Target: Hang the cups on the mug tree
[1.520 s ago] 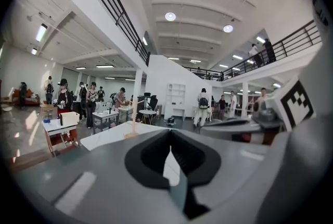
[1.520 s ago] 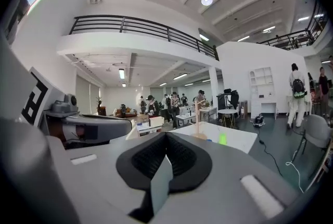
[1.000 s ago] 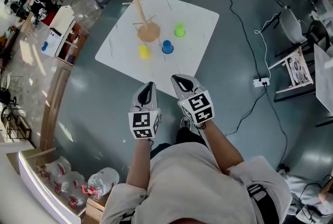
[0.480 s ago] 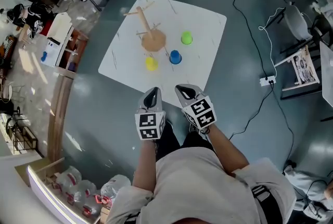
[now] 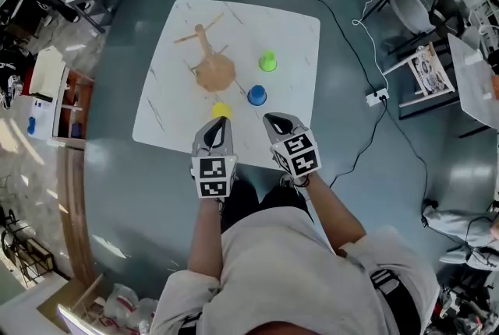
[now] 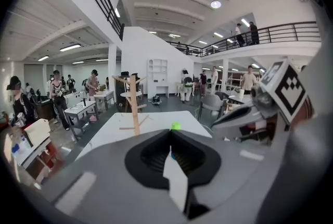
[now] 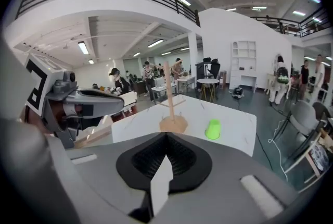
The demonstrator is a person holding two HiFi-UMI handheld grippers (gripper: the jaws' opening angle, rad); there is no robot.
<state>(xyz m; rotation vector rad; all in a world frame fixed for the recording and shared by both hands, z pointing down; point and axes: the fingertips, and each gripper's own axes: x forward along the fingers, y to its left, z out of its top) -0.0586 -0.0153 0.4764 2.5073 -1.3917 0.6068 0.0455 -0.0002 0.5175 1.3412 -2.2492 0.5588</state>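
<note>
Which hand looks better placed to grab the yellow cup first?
Left, I'd judge. The left gripper points almost straight at the yellow cup, just short of it, while the right gripper sits nearer the blue cup. Both grippers' jaws are shut, so they'd need opening first.

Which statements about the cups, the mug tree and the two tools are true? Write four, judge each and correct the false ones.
1. A yellow cup, a blue cup and a green cup stand on the white table. True.
2. One cup hangs on the mug tree. False: its pegs are bare.
3. The left tool and the right tool are both shut and empty. True.
4. The green cup stands nearest the person. False: the yellow cup does.
</note>
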